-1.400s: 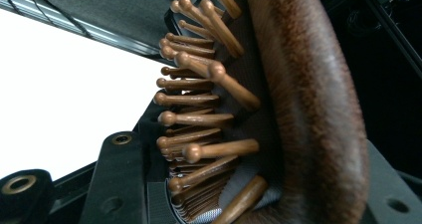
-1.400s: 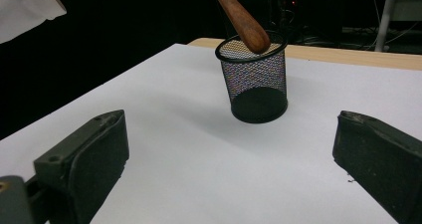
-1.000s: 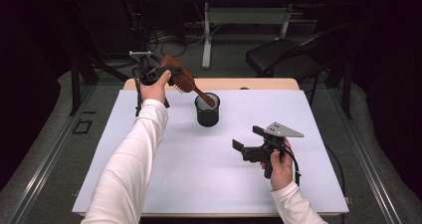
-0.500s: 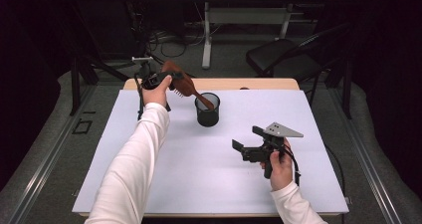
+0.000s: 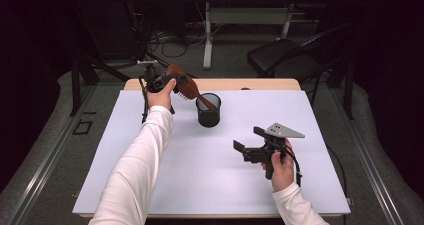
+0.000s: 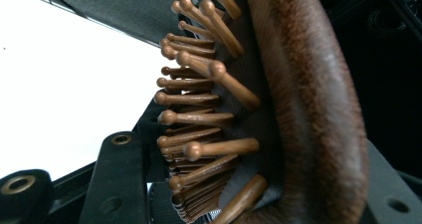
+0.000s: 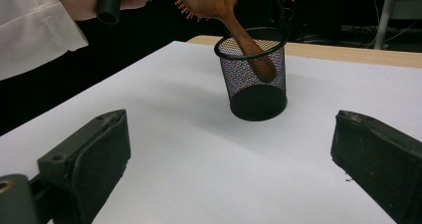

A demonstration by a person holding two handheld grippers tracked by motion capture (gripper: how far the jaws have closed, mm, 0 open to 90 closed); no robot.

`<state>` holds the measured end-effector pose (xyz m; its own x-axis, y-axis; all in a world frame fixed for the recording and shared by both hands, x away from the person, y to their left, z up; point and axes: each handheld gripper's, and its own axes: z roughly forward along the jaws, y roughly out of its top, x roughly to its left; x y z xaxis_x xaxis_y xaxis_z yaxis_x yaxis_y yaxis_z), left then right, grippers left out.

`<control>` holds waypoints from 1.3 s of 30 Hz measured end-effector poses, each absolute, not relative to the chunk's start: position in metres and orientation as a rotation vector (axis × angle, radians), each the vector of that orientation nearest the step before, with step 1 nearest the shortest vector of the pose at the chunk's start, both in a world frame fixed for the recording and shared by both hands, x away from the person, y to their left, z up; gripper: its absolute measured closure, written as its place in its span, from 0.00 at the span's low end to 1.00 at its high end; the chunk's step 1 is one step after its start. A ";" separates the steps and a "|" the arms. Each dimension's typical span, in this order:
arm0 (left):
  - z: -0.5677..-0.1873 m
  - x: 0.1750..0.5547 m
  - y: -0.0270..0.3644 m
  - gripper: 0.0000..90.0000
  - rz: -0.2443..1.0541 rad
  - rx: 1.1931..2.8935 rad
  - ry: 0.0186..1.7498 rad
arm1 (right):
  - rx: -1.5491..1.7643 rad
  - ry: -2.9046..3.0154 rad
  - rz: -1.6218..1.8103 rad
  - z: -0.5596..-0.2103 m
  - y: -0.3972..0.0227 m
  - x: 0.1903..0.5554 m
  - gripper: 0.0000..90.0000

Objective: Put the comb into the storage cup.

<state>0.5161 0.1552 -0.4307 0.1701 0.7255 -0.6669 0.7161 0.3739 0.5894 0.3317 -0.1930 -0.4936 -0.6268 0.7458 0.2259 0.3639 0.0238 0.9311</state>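
Hairbrush: a brown wooden hairbrush (image 5: 182, 82) is being held slanted above the tabletop, its bristled head raised up and away from the mesh cup, its handle (image 7: 250, 52) reaching down past the cup's rim and into it.
Bristles: the round-tipped wooden pins (image 6: 199, 117) are standing out from a dark cushion, close against the left tool's camera.
Mesh cup: a black wire-mesh cup (image 5: 208, 110) is standing upright on the white sheet, taken here as the landmark; in the right gripper view it (image 7: 255, 74) is sitting ahead of the spread jaws, with the handle's end showing through its mesh.
Left tool: the left tool (image 5: 159, 81) is hanging just beyond the cup on the far side, above the tabletop's far edge; it is pinching the hairbrush's head, one black jaw lying on the bristle side and the other behind the wooden back.
Left hand: a hand (image 5: 161, 96) in a white sleeve is gripping that tool, the arm stretching from the near edge up past the cup.
Right tool: the right tool (image 5: 250, 142) is hovering well on the near side of the cup, over the sheet, its jaws spread wide with nothing between them and pointing back toward the cup.
Right hand: a hand (image 5: 281, 165) is holding it from the near side.
Tabletop: a white sheet (image 5: 210, 180) is covering a wooden tabletop (image 5: 260, 84), whose bare strip is showing just beyond the cup.
Chair: a dark chair (image 5: 285, 60) is standing on the floor well beyond the cup.
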 end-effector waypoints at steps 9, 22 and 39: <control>-0.437 0.516 0.151 0.53 0.013 1.348 1.547 | 1.133 1.980 1.634 -0.494 -0.193 0.332 0.02; -0.442 0.515 0.145 0.53 0.018 1.372 1.539 | 1.134 1.982 1.631 -0.494 -0.193 0.332 0.03; -0.451 0.515 0.139 0.53 0.034 1.407 1.535 | 1.138 1.986 1.625 -0.494 -0.193 0.332 0.03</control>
